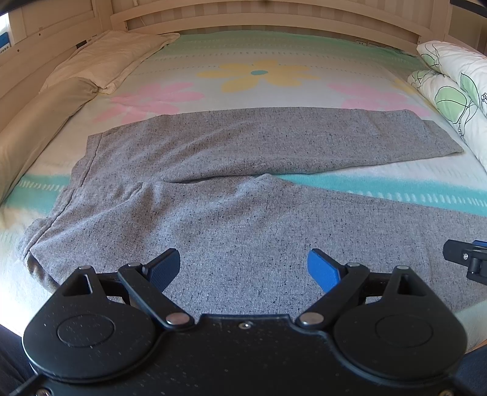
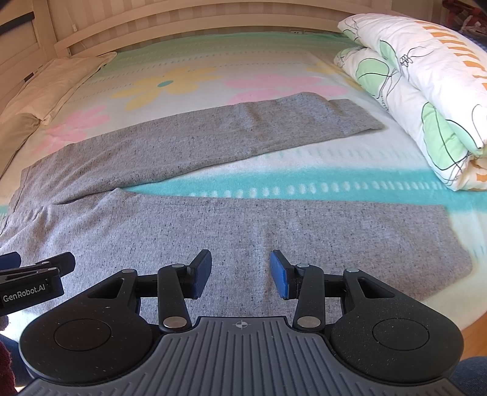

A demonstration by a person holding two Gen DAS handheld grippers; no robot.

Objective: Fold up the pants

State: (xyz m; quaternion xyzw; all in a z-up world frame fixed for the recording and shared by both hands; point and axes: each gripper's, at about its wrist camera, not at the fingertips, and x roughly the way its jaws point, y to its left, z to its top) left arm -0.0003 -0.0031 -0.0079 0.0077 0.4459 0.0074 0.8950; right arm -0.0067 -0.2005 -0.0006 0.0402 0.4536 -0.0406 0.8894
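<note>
Two black two-finger grippers with blue pads hang over a pair of grey speckled knit pants [image 1: 231, 195] spread flat on a bed. The pants lie on a flower-patterned bedspread [image 1: 258, 73] in mint, pink and yellow, with the waistband toward the left and both legs running off to the right, split apart in a narrow V so that a turquoise band of the spread shows between them. The far leg ends just short of a rolled white duvet with green leaf print [image 2: 426, 91] at the right side of the bed. Cream pillows [image 1: 106, 58] sit along the left edge, under a pale wooden headboard [image 1: 274, 18].

The left gripper [image 1: 243, 269] has its fingers spread wide, holding nothing, above the near leg close to the seat. The right gripper [image 2: 240, 272] is parted too, more narrowly, also empty, poised over the near leg further toward its cuff. Each gripper's tip shows at the edge of the other's view.
</note>
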